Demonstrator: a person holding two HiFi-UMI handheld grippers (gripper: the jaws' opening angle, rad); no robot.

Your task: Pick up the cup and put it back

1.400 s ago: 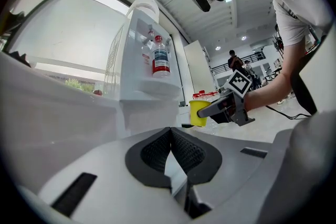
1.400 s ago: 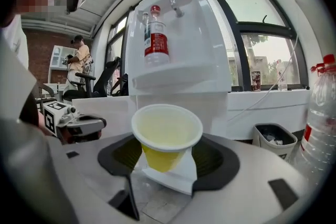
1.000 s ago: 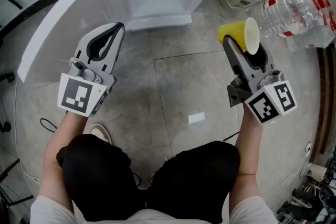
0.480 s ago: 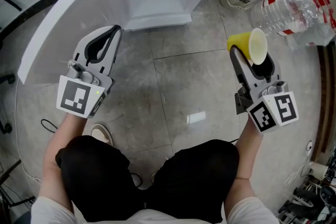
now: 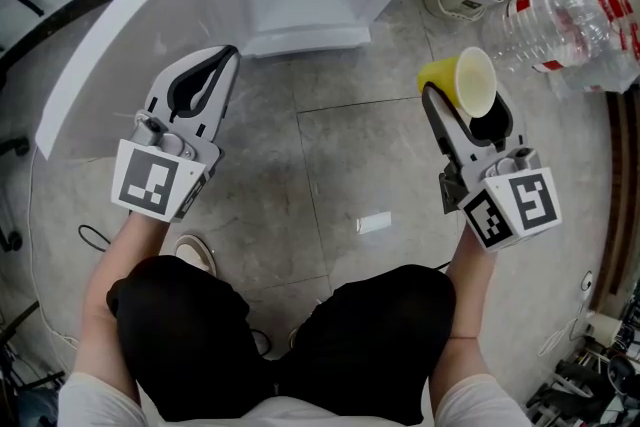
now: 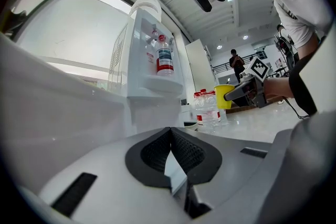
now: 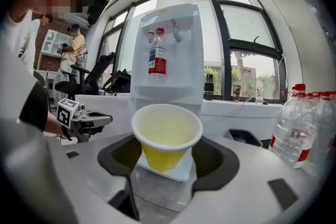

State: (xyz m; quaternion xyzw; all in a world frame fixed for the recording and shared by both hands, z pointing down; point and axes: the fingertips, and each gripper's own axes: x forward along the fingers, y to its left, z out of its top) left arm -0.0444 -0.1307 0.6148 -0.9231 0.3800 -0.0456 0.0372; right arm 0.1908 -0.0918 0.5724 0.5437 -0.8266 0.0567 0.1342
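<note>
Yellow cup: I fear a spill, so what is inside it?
The yellow cup, held in the right gripper, shows only its bare pale inner wall, no liquid. Its near wall covers the very bottom in that view.

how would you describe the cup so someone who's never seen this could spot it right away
From the white water dispenser at the top of the head view, look right, toward the clear plastic bottles with red labels. The right gripper there is closed on a yellow paper cup, the only yellow thing in sight, small and tapered.
</note>
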